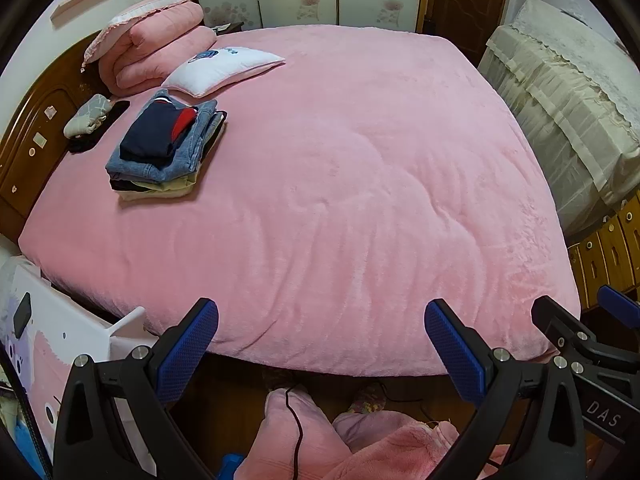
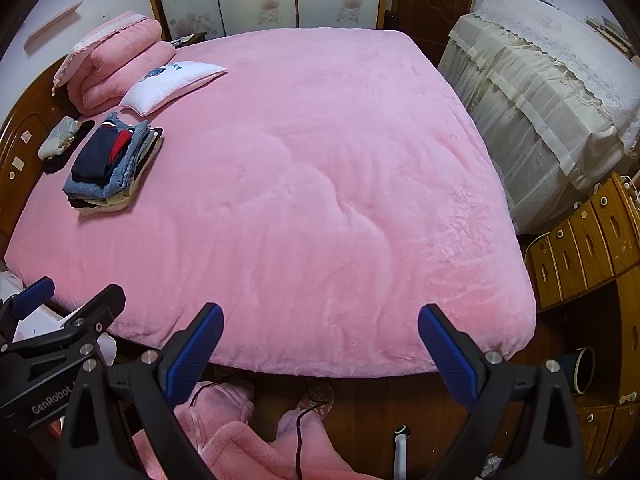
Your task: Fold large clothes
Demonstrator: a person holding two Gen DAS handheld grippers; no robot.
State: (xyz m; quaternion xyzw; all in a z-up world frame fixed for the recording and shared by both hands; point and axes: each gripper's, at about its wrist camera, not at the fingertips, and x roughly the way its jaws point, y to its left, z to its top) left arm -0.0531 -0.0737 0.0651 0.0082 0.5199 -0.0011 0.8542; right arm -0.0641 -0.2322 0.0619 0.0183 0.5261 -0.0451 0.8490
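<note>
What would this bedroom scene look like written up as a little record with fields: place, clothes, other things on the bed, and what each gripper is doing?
place: bedroom, bed with pink blanket
clothes: folded stack near the headboard, navy and red garment on top, denim below, dark and pale items beneath
other things on bed: white pillow, folded pink quilt, small grey-green bundle
left gripper: open, holding nothing, off the foot of the bed
right gripper: open, holding nothing, beside the left one
unfolded clothes on the bed: none in view
</note>
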